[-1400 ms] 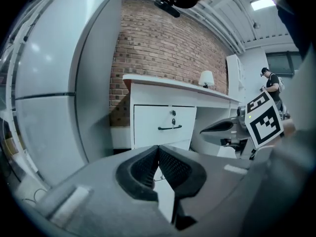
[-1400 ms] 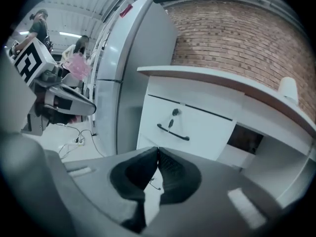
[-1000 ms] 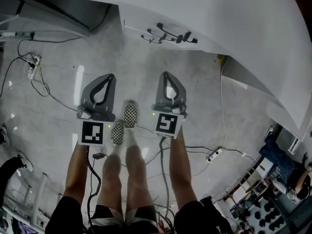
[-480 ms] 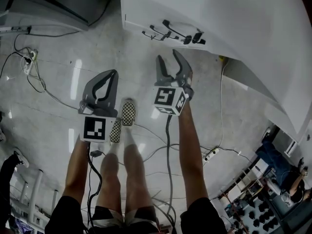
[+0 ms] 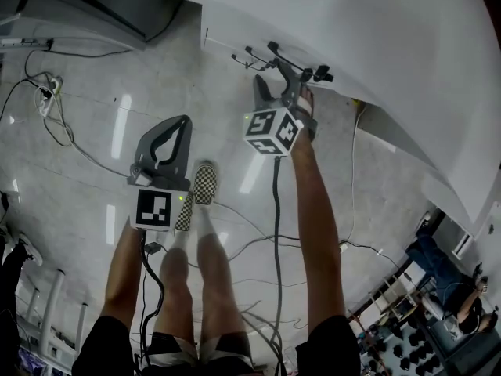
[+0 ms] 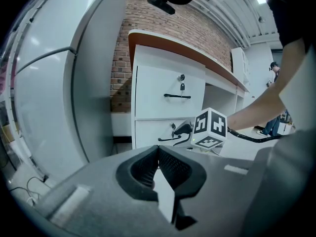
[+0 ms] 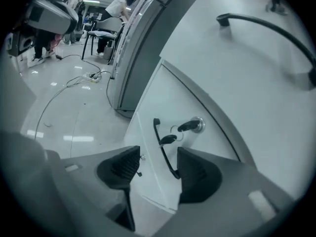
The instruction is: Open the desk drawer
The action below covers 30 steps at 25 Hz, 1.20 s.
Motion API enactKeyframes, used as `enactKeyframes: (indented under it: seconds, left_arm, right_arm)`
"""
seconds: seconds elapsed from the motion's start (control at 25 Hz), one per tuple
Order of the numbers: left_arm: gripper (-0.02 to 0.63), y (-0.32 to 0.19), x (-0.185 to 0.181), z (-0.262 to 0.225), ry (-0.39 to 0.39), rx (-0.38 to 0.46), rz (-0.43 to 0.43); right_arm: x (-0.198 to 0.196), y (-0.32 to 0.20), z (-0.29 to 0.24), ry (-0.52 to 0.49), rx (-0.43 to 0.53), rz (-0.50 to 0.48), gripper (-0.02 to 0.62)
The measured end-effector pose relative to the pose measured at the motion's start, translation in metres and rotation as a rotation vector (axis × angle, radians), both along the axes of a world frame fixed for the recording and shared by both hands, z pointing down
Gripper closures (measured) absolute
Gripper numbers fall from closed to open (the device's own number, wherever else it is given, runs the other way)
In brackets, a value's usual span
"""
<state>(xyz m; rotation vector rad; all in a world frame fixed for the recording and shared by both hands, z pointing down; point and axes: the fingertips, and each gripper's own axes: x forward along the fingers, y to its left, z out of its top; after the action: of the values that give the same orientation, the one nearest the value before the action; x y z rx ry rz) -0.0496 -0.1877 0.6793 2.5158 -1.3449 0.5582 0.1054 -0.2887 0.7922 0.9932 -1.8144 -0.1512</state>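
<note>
Right gripper view: the right tongs (image 7: 158,169) are opening, with the handle (image 7: 163,147) of the lower drawer (image 7: 168,98), under the worktop's (image 5: 352,22) end, between them, ungripped. Next, they should close and pull straight out; the left tongs (image 6: 159,164) are closed, empty.

**Glossy grey floor, strewn with cables**

The glossy pale grey floor (image 5: 94,186) carries a white desk drawer unit (image 5: 235,34) at the top of the head view. A tall grey metal cabinet (image 5: 86,6) stands beside it, to the left. Thin dark cables (image 5: 72,141) loop over the left side near a white power strip (image 5: 48,94), and more trail across lower down. Two black-and-white checkered shoes (image 5: 205,183) stand near the centre, one just behind the other.
</note>
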Motion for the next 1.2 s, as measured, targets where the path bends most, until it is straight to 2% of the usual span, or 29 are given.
enactKeyframes:
  seconds: [0.08,0.28,0.4,0.6,0.72,0.92,1.2]
  left_arm:
    - [0.595,0.002,-0.002,0.0,0.001,-0.005,-0.003]
    - [0.595,0.002,-0.005,-0.002,-0.003,-0.011,-0.013]
    - [0.595,0.001,-0.008,-0.002,-0.005,-0.011,-0.02]
    - [0.595,0.003,-0.011,0.0,-0.011,-0.02,-0.028]
    - [0.595,0.003,-0.013,-0.001,-0.01,-0.022,-0.033]
    - [0.595,0.004,-0.01,-0.002,-0.012,-0.017,-0.025]
    - [0.595,0.009,-0.013,-0.006,-0.007,-0.015,-0.033]
  right_arm:
    - [-0.004,-0.001,0.005,0.038,-0.015,-0.03,0.355]
    - [-0.002,-0.006,0.011,0.122,0.0,-0.049,0.456]
    - [0.002,-0.011,0.012,0.175,0.024,-0.051,0.485]
    - [0.005,-0.017,0.011,0.195,0.026,-0.041,0.535]
    - [0.004,-0.017,0.012,0.225,0.028,-0.063,0.546]
    - [0.005,-0.016,0.015,0.351,0.049,-0.143,0.569]
    - [0.005,-0.013,0.015,0.386,0.031,-0.15,0.574]
